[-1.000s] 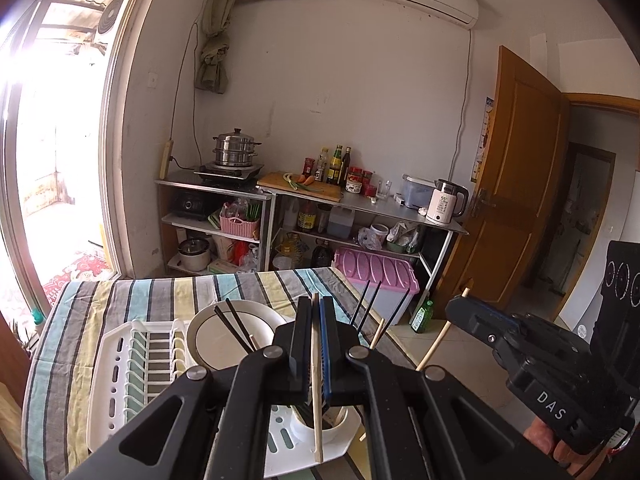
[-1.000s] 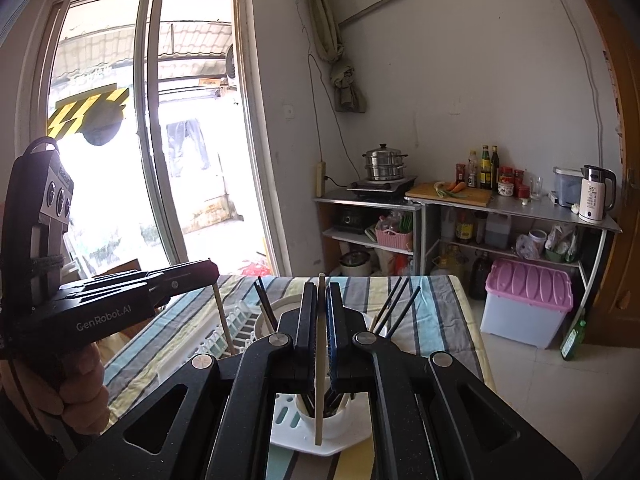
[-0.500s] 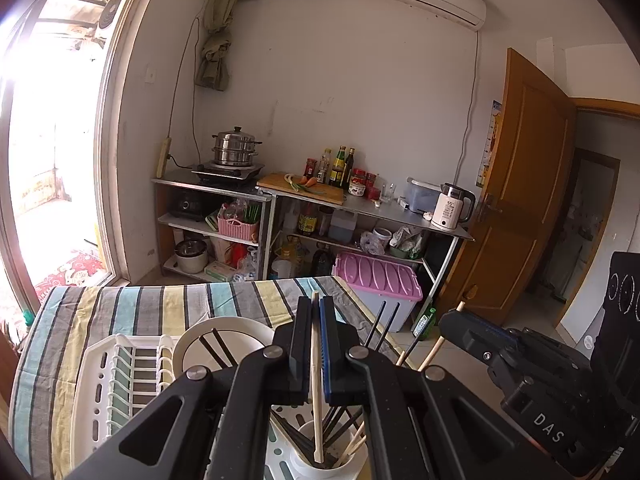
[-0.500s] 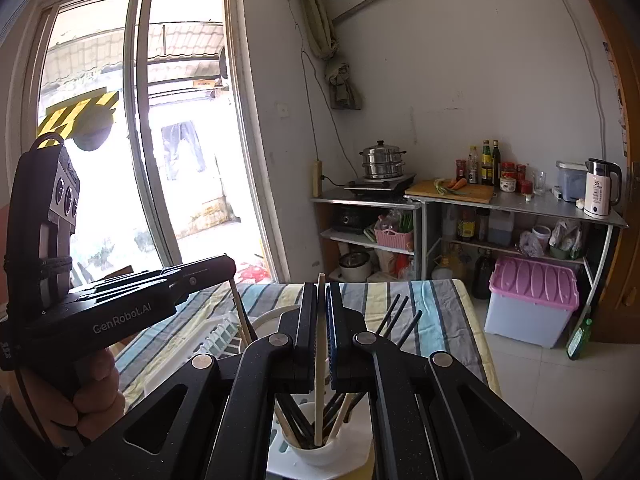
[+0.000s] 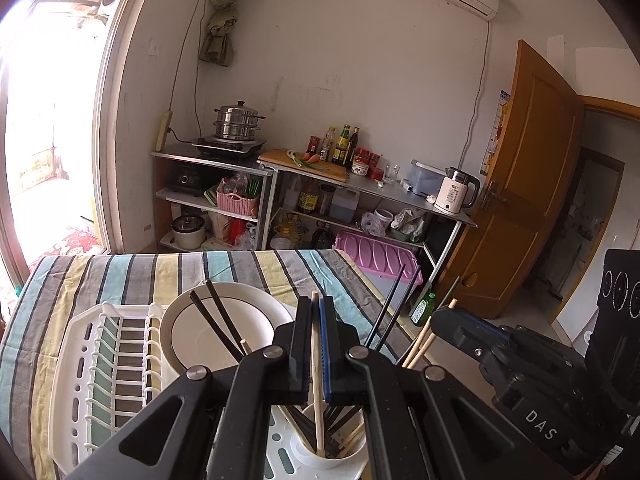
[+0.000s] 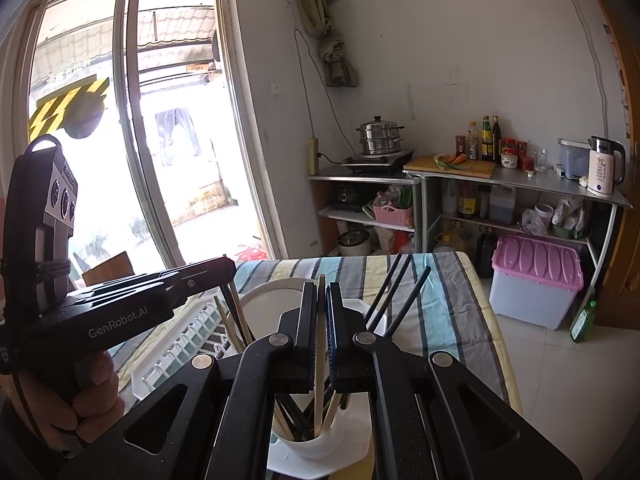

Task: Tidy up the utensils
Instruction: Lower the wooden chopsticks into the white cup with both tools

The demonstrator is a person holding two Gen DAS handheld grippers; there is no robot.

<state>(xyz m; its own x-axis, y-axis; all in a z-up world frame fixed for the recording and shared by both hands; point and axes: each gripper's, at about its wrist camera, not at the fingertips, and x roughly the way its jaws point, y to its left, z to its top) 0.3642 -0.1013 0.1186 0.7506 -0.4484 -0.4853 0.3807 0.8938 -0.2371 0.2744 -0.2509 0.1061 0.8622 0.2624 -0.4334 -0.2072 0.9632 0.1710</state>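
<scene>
- Left wrist view: the left gripper (image 5: 316,320) had its two black jaws closed tight on one pale wooden chopstick (image 5: 317,380). The stick was thin, straight and stood almost upright between the blue-edged pads.
- Its lower end was inside the round white plastic utensil cup (image 5: 352,458), among dark chopsticks and other pale ones that leaned outward.
- The cup sat at the near corner of the white plastic dish rack (image 5: 80,360); the rack lay on the striped cloth of the table (image 5: 132,272).
- A white round plate with a dark ring (image 5: 192,332) stood in the rack behind the cup, and two black chopsticks (image 5: 218,324) leaned in front of the plate.
- The right gripper (image 5: 448,316) showed at the right side, closed on another pale wooden chopstick (image 5: 420,344) that slanted down toward the cup.
- Right wrist view: the right gripper (image 6: 321,312) was shut on its pale wooden chopstick (image 6: 319,380), also nearly upright, with its tip down in the same white cup (image 6: 320,446).
- The left gripper (image 6: 224,268) came in from the left, held by a hand (image 6: 76,396), and a pale stick hung from its closed tip.
- Three black chopsticks (image 6: 394,292) rose out of the cup and leaned to the right.
</scene>
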